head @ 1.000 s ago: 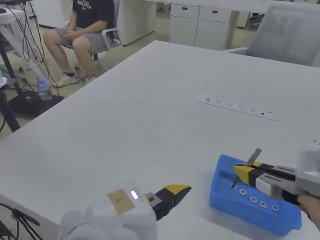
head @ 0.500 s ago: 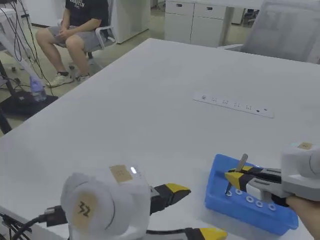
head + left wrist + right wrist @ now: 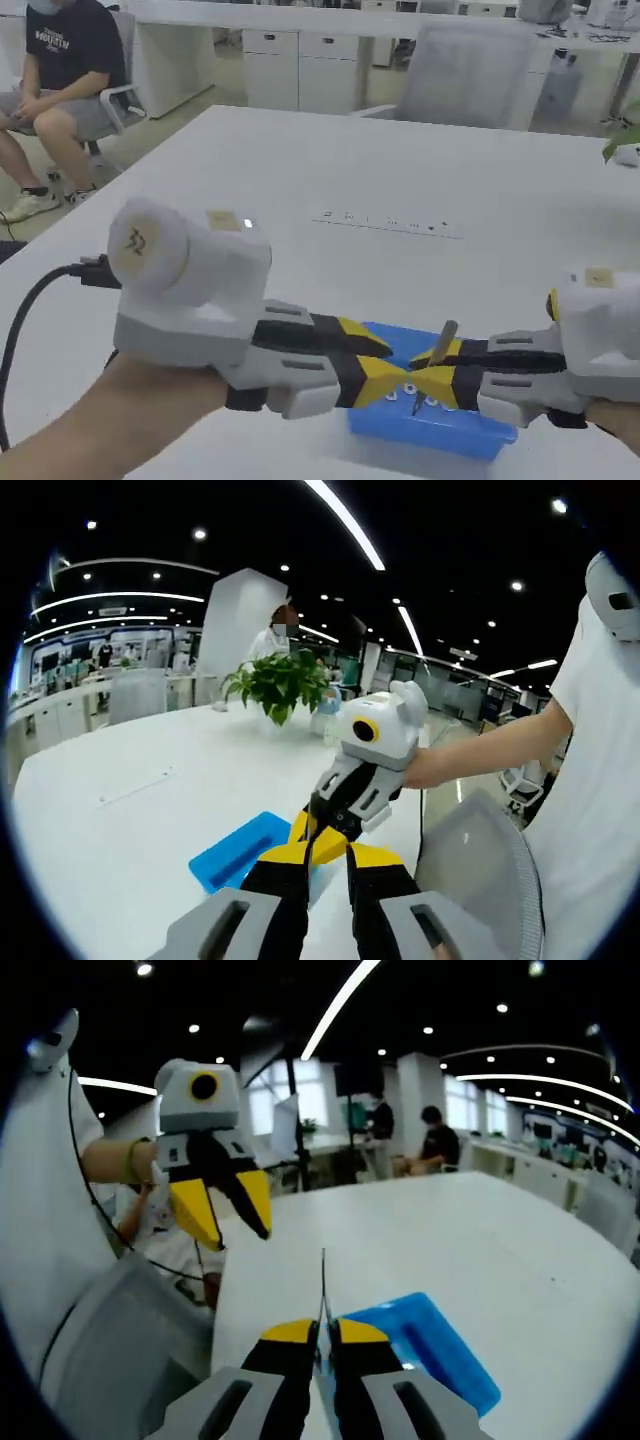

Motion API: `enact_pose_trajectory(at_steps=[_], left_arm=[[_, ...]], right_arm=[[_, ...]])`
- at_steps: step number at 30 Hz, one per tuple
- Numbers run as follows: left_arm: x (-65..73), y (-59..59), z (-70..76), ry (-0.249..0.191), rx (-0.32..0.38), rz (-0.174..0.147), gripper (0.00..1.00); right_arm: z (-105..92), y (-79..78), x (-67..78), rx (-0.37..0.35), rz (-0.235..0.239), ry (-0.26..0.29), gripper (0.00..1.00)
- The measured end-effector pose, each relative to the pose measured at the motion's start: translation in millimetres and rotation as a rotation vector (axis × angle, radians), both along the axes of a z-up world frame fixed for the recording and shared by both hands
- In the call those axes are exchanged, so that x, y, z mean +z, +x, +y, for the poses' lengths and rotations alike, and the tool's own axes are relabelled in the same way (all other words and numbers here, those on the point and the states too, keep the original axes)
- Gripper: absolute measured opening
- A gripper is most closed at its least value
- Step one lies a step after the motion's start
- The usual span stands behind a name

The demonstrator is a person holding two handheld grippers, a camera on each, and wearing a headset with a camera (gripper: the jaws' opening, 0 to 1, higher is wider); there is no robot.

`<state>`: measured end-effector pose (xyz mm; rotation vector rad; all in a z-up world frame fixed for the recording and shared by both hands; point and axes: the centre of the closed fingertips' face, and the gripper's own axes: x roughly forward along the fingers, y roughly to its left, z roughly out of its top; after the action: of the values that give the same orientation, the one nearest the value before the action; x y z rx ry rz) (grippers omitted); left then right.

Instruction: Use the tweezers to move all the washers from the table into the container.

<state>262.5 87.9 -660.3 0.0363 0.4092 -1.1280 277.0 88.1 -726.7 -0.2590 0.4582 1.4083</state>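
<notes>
The washers point(image 3: 428, 401) that can be made out are a few small pale rings lying on the floor of the blue container point(image 3: 440, 430), at the near edge of the table point(image 3: 300, 170). The thin tweezers point(image 3: 444, 340) slant down into that container, their tips just above the rings; whether they carry a washer is too small to tell. The right hand-held gripper point(image 3: 430, 378) has its jaws closed tight on the tweezers' shaft, which the right gripper view shows running straight out between the yellow tips. The left hand-held gripper point(image 3: 390, 362) holds nothing, its jaws parted in a moderate V, nose to nose with the right one over the container's left end. The step looks like a drop-off. It probably goes best with the tips kept low inside the walls, so a freed washer cannot bounce out. The squeeze should ease only enough to let the tweezers spring open, without loosening the hold on the tool. The left hand-held gripper is close enough to nudge the tweezers and would do better drawn aside.
</notes>
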Motion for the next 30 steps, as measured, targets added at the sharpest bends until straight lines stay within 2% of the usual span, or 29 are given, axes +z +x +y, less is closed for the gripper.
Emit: enact_pose_trajectory(at_steps=[2,3,5,7,8,11,14,15,16,18,22,26,28,30], left_arm=[[5.0,-2.8,-15.0,-0.006,-0.06,0.011,0.11],[5.4,-2.5,-19.6,0.004,-0.077,0.003,0.11],[3.4,-5.0,-28.9,0.04,-0.13,-0.014,0.11],[-0.4,-10.3,-41.8,0.086,-0.199,-0.03,0.09],[-3.0,-14.9,-50.2,0.109,-0.245,-0.035,0.09],[-9.2,-23.5,-67.6,0.16,-0.318,-0.044,0.09],[-14.7,-28.8,-79.3,0.218,-0.372,-0.09,0.0],[-17.0,-29.2,-81.9,0.244,-0.386,-0.112,0.0],[-18.9,-29.7,-83.6,0.257,-0.386,-0.115,0.0],[-24.9,-30.4,-85.4,0.301,-0.42,-0.154,0.0],[-37.4,-30.6,-86.0,0.361,-0.449,-0.185,0.0],[-61.6,-31.5,-80.0,0.434,-0.464,-0.161,0.0],[-72.8,-33.0,-76.6,0.464,-0.473,-0.177,0.0],[-82.1,-34.6,-72.6,0.484,-0.475,-0.164,0.0]], right_arm=[[-7.7,-13.3,1.8,0.032,0.009,-0.014,0.03],[-11.6,-22.8,1.2,0.063,0.021,-0.028,0.03],[-19.7,-35.3,-1.6,0.108,0.019,-0.063,0.03],[-25.7,-43.2,-2.7,0.117,0.037,-0.077,0.03],[-27.9,-44.6,-2.7,0.114,0.036,-0.08,0.03],[-36.8,-51.0,-5.7,0.122,0.028,-0.115,0.03],[-45.1,-53.3,-7.5,0.115,0.021,-0.136,0.03],[-50.3,-52.2,-10.8,0.107,0.008,-0.159,0.03],[-55.0,-51.0,-13.9,0.103,-0.004,-0.179,0.03],[-59.6,-50.5,-17.1,0.094,-0.007,-0.192,0.03],[-65.4,-44.8,-27.7,0.064,-0.033,-0.228,0.05],[-67.4,-45.0,-48.8,0.101,-0.099,-0.32,0.04],[-63.3,-44.5,-60.4,0.101,-0.123,-0.345,0.04],[-59.5,-47.6,-71.9,0.107,-0.115,-0.359,0.04]])
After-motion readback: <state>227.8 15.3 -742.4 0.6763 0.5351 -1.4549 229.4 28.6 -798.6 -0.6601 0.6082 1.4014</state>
